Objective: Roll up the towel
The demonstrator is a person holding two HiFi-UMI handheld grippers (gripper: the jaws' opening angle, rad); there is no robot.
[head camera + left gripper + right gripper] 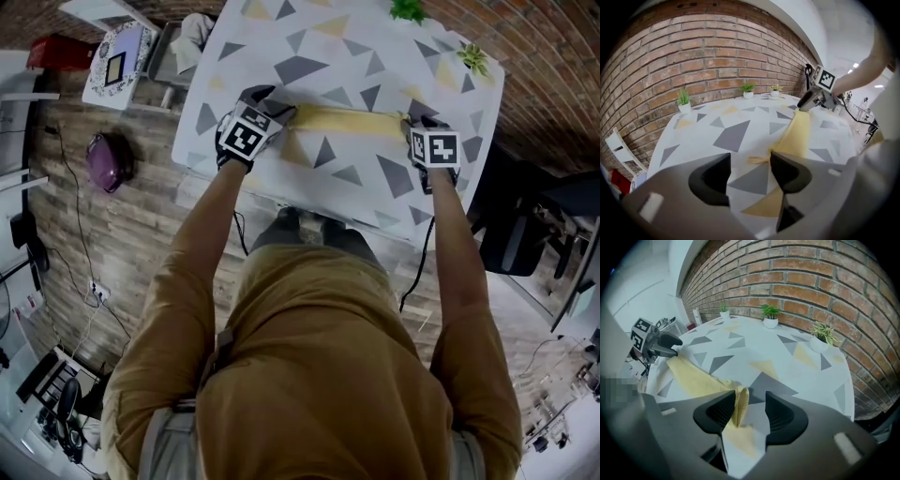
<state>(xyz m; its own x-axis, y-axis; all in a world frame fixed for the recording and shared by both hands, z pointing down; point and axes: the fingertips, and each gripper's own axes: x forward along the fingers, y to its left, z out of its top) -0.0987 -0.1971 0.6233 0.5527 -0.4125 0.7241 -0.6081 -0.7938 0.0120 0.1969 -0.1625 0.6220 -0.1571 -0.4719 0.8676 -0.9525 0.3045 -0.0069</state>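
The yellow towel [349,120] lies on the patterned table [309,42] as a long narrow band running left to right, its ends at the two grippers. It looks gathered lengthwise into a loose strip rather than a tight roll, so I judge the rolling to be partly done, with the tightening and finishing still to come.

At the right end a raised fold of towel stands between the jaws of the right gripper [750,397]. It leans on one pad while the other stands clear, so nothing is clamped. The left gripper [750,158] also has its jaws apart. The towel's left end lies against one jaw, and bare table shows between them.

Along the far edge stand small white pots [684,108], each holding a green plant [683,97].
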